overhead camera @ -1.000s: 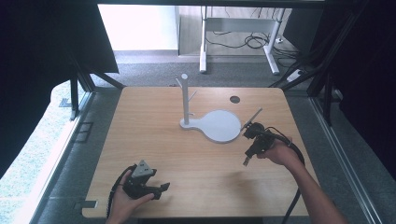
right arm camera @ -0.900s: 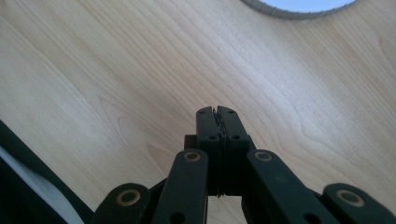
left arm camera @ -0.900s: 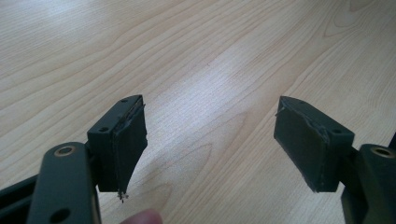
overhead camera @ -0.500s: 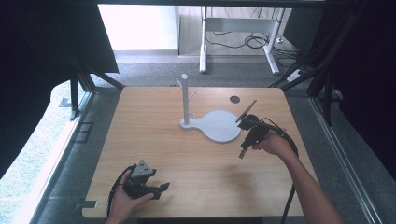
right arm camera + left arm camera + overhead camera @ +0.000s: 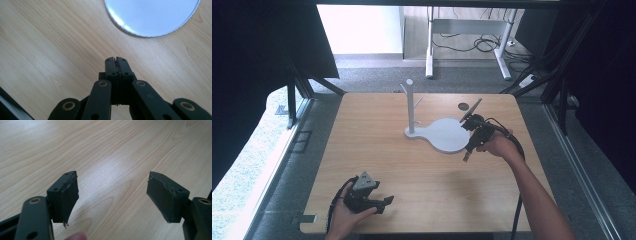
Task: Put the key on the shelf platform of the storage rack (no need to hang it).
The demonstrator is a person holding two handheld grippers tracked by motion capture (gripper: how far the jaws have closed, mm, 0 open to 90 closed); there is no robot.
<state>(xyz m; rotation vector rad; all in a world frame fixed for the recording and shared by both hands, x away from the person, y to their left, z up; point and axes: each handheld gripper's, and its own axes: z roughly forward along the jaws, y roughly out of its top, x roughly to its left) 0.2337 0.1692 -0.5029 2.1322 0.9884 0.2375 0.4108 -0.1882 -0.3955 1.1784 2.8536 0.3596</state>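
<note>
A white stand has a round flat base (image 5: pixel 447 134) and an upright post (image 5: pixel 410 107) with short pegs, at the table's far middle. My right gripper (image 5: pixel 466 156) hovers just off the base's right rim, its jaws pressed together with nothing between them; in the right gripper view the shut gripper (image 5: pixel 116 60) points at bare wood just short of the base's rim (image 5: pixel 140 25). My left gripper (image 5: pixel 387 201) rests near the table's front left, held by a hand. In the left gripper view the gripper (image 5: pixel 112 195) is open wide over bare wood.
The wooden table (image 5: pixel 377 150) has a dark round hole (image 5: pixel 463 106) at its far right. A cable (image 5: pixel 517 150) trails from the right gripper along the forearm. Beyond the table stand a white desk frame (image 5: pixel 462 30) and floor cables.
My right gripper has moved left and slightly away from me, closer to the stand's round base. The left gripper has stayed where it was.
</note>
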